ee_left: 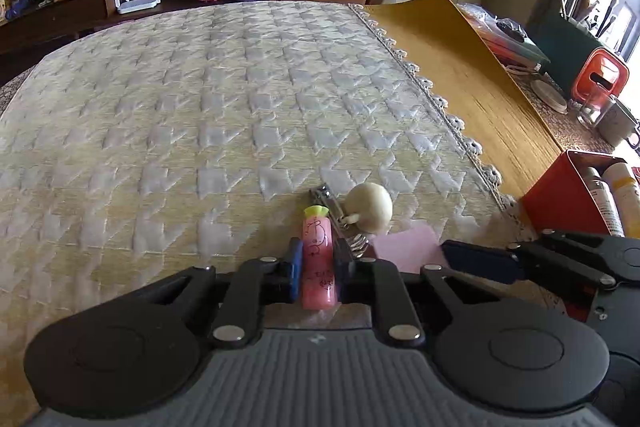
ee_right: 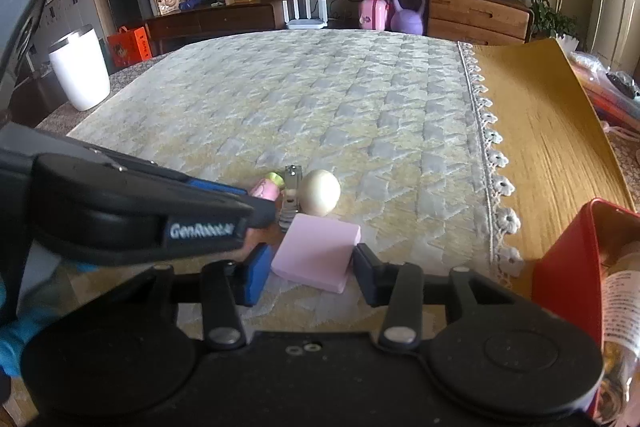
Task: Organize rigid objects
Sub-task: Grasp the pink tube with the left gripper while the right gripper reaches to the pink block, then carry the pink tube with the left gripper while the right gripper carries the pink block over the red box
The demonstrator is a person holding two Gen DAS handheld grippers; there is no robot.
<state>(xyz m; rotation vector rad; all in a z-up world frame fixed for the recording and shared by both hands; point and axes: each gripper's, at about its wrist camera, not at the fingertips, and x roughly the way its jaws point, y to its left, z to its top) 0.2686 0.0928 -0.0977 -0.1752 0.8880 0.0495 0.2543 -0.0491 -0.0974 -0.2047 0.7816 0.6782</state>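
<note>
my left gripper [ee_left: 317,267] has its blue fingers [ee_left: 295,269] pressed against both sides of the pink tube [ee_left: 318,259], which has a yellow-green cap and a cartoon print; the tube points away from me and lies low over the quilted cloth [ee_left: 200,107] on the table. just beyond its cap sits the metal nail clipper [ee_left: 325,201], and next to that the cream-coloured egg [ee_left: 370,207], apparently touching the clipper.

my right gripper [ee_right: 307,263] has its fingers [ee_right: 258,277] around the pink block [ee_right: 316,253], a flat rectangular pad lying slightly skewed on the cloth. the far finger pad meets the block's right edge; on the near side i cannot tell whether the pad is pressing or just beside it, so i cannot say the grip is closed.

the two grippers are close together, the left one crossing in front of the right camera. at the far right stands the red tin [ee_left: 560,195], open at the top with bottles [ee_left: 608,199] inside, resting on the yellow wood-grain mat [ee_left: 460,75] past the cloth's lace edge.
</note>
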